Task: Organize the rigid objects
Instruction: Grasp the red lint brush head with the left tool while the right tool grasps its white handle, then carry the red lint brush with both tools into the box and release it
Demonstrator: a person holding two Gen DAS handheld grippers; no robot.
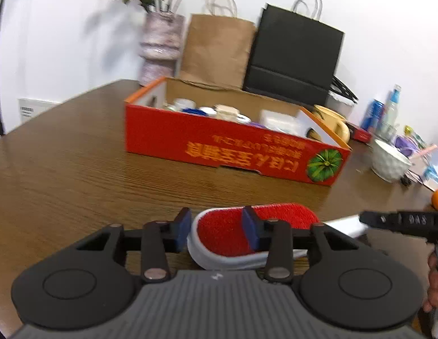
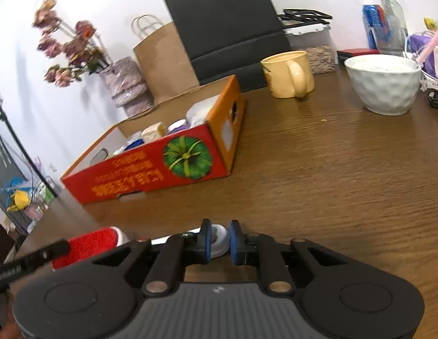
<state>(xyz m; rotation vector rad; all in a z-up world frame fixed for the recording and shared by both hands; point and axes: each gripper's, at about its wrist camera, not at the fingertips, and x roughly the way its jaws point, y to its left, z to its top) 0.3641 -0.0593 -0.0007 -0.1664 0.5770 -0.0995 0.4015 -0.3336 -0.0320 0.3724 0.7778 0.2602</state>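
Landmark: red cardboard box (image 1: 233, 147) sitting on the wooden table (image 1: 77, 175), print on its front panel upside down, a green leafy emblem at its right end.

Left gripper (image 1: 217, 230) is hovering on the near side of the box, low over the table. Its blue pads (image 1: 182, 227) are sitting on either side of one end of a red-bristled brush (image 1: 247, 234) with a pale grey rim; the right pad is lying over the bristle face, the left pad just outside the rim. Looks clamped on that end, though blur is making firm contact hard to confirm.

Right gripper (image 2: 219, 241) is also working near the box's front, toward its emblem end. Its blue pads are pressing against a small white rounded piece (image 2: 220, 240), jaws nearly together around it. This piece appears to be the brush's white handle end; the red bristle part (image 2: 91, 244) is showing at lower left in the right wrist view.

Inside the box: several white and blue containers (image 1: 219, 111), packed close, details blurred.

Beyond the box's right end: a yellow mug (image 2: 288, 73) and, farther right, a white dimpled bowl (image 2: 384, 84). Behind the box: a brown paper bag (image 1: 216, 48), a black bag (image 1: 295, 53), a vase of pink flowers (image 1: 159, 42).
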